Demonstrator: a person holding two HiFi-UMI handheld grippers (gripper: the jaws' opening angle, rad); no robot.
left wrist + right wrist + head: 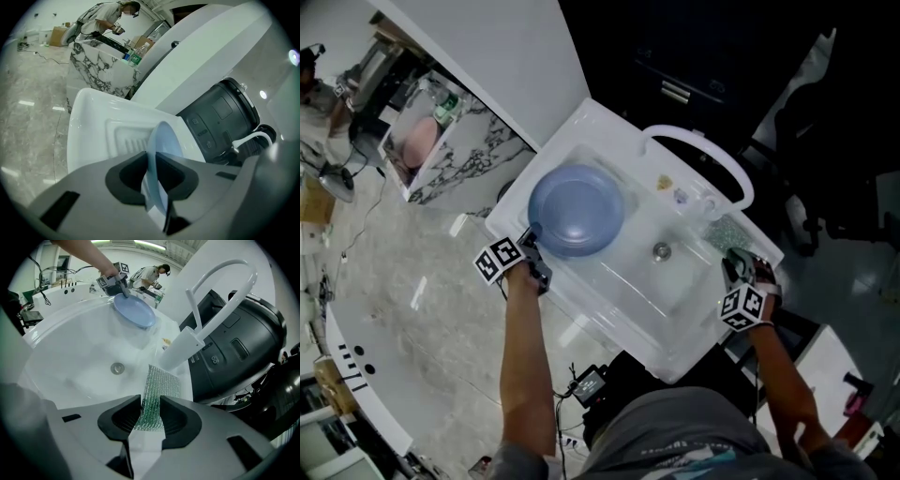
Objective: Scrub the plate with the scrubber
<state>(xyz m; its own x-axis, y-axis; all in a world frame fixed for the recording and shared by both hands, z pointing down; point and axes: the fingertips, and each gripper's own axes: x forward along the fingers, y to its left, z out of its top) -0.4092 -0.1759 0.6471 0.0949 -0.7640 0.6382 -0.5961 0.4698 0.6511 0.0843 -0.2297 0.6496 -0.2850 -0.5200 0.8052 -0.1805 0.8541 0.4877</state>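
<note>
Zero scrubbing done yet: your left gripper [532, 242] is clamped on the blue plate [577, 209] at the sink's [619, 323] left end, your right gripper [151, 405] has jaws apart around the green scrubber [161, 383] lying by the faucet [220, 291], so gripping it and all scrubbing remain.

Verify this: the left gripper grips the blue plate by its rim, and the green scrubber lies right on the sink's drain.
Not on the drain. The left gripper grips the blue plate by its rim; the green scrubber lies on the sink ledge beside the faucet's base, as the right gripper view shows.
</note>
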